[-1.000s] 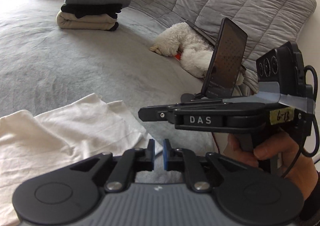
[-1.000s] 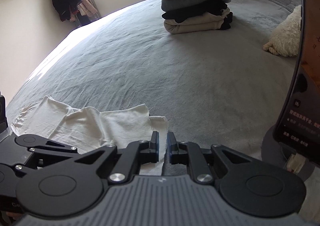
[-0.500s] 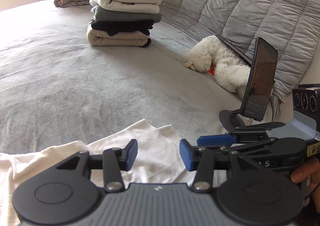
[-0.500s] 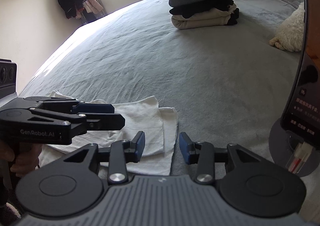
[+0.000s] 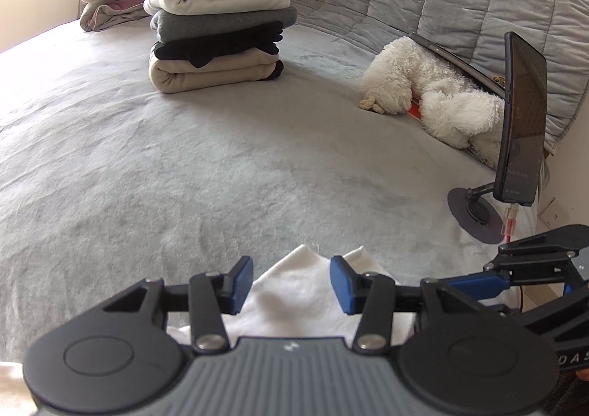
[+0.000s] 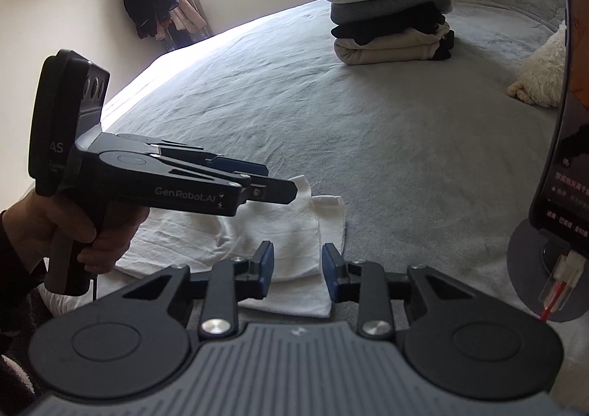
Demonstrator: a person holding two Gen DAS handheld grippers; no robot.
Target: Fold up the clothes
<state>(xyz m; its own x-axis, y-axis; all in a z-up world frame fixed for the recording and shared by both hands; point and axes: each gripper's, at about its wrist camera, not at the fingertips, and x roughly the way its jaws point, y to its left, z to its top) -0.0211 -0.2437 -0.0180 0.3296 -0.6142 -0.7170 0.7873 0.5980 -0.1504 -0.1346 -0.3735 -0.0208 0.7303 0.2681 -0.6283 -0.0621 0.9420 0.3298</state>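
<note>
**A:** Left wrist view first. What's there?

**B:** The left gripper (image 5: pixel 292 281) fills the bottom of the frame, its blue pads apart with nothing pinched. A corner of the white garment (image 5: pixel 302 291) shows in the gap, lying on the grey bedspread (image 5: pixel 184 165) below. The right gripper (image 5: pixel 475 283) pokes in from the lower right edge.

**A:** And the rest of the bed?

**B:** In the upper left sits a stack of folded clothes (image 5: pixel 221 18). To the right lies a white plush toy (image 5: pixel 434 99), and a phone on a stand (image 5: pixel 522 121) is at the right edge.

**A:** Now the right wrist view.

**B:** The right gripper (image 6: pixel 297 270) is at the bottom centre, and its jaws are closing. The near edge of the white garment (image 6: pixel 257 232) lies between them, but the pads don't press on it. The left gripper (image 6: pixel 276 191) reaches in from the left, gripped by a hand (image 6: pixel 70 228), its tip over the garment's far corner.

**A:** How far along is the folding?

**B:** The stack of folded clothes (image 6: pixel 386 11), upper right here, looks finished. The white piece is flat and seems doubled over on its right side, so I'd judge it partly folded. More folds and stacking are probably left.
</note>
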